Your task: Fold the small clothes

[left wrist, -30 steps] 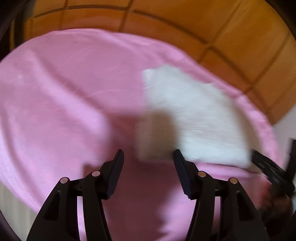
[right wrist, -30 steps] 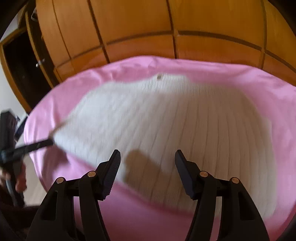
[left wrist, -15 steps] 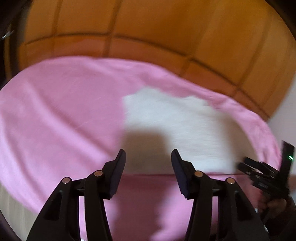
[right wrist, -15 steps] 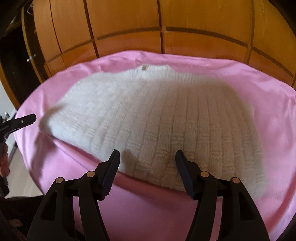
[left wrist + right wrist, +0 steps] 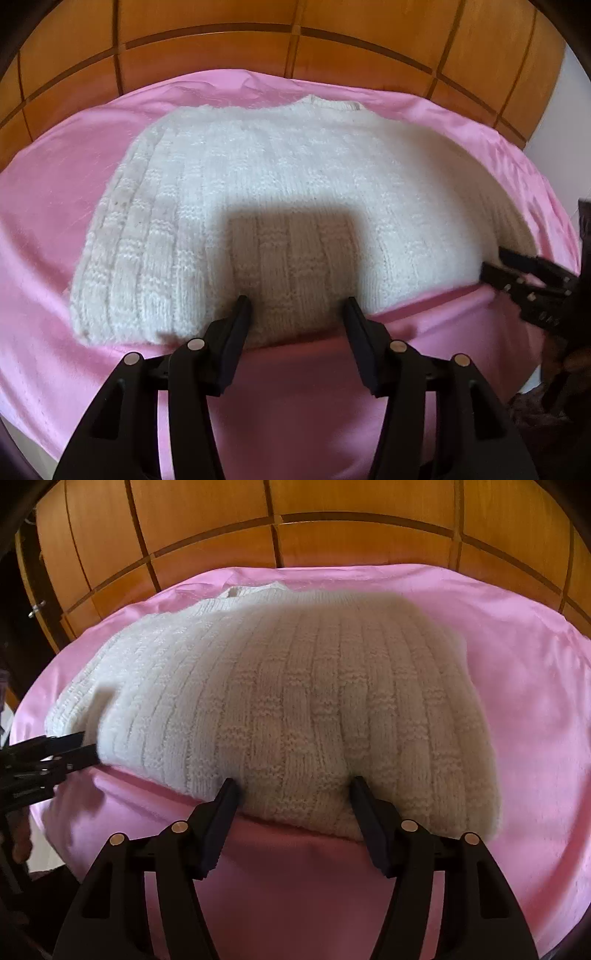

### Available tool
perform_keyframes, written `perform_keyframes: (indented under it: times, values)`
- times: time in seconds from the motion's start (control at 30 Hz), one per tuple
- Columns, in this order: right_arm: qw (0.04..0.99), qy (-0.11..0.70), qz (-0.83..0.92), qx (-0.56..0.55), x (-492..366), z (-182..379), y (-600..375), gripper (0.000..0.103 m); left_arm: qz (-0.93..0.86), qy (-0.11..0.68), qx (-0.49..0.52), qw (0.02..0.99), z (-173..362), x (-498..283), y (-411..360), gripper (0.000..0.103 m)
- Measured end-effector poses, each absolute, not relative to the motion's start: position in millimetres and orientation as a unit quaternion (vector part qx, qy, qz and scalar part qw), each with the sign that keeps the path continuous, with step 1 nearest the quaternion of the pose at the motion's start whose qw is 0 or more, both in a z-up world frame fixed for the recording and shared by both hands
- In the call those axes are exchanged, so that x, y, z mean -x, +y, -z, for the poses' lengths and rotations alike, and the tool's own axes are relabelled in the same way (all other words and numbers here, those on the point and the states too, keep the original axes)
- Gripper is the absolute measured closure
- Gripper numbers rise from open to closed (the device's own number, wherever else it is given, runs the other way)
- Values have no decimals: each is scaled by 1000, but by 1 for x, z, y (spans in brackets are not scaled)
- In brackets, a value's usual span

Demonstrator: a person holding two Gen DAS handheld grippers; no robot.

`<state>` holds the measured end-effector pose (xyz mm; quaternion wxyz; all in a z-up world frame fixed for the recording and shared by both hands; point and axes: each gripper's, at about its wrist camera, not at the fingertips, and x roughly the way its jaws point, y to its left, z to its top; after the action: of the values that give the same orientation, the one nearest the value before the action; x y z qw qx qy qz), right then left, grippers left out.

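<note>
A white knitted sweater [image 5: 280,206] lies folded on a pink cloth [image 5: 44,221]; it also shows in the right wrist view [image 5: 295,701]. My left gripper [image 5: 297,304] is open, its fingertips at the sweater's near hem. My right gripper [image 5: 291,784] is open, its fingertips at the near hem toward the right end. The right gripper also shows at the sweater's right edge in the left wrist view [image 5: 495,267]. The left gripper shows at the sweater's left edge in the right wrist view [image 5: 86,747].
The pink cloth [image 5: 535,701] covers the whole surface. A panelled wooden wall [image 5: 295,40] stands right behind it, also in the right wrist view [image 5: 332,517]. The surface's near edge drops off at the lower left [image 5: 22,446].
Both grippers have moved in toward the sweater, from well back and off to the side to its near hem. The sweater itself has not moved. Both stay open.
</note>
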<state>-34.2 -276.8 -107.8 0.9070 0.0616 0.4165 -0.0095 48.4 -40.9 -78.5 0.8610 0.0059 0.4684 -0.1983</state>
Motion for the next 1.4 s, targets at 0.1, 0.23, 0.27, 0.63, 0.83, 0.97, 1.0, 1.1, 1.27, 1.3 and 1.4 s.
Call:
perform_keyframes:
  times: [0.1,0.23,0.27,0.63,0.83,0.97,1.0,1.1,1.27,1.3,1.4]
  values:
    - [905,420,9,-65,34,103,-275,37,188,451,7,872,64,-46,-33,51]
    - [907,408,-2,-99,40,82,-287,37,171,423,4,890,43,-40,-27,42]
    - [910,401,6,-104,42,76,-291,37,167,420,1,892,40,-36,-24,41]
    - [896,412,83,-145,50,86,-335,42,149,418,12,896,31,-37,-14,37]
    - [889,428,101,-124,51,95,-344,85,142,425,16,894,36,-39,-12,35]
    - [887,430,98,-136,48,101,-355,89,135,432,14,892,43,-43,-8,35]
    - [888,429,99,-135,47,103,-356,89,130,434,15,891,46,-44,-6,35]
    - [889,427,94,-140,48,103,-358,89,121,441,21,889,51,-47,1,35]
    - [896,411,83,-145,53,80,-361,53,98,431,49,896,49,-51,27,35]
    - [903,394,89,-143,53,70,-363,46,96,428,57,897,47,-52,32,35]
    - [914,363,90,-157,40,51,-370,39,79,426,81,897,46,-60,50,35]
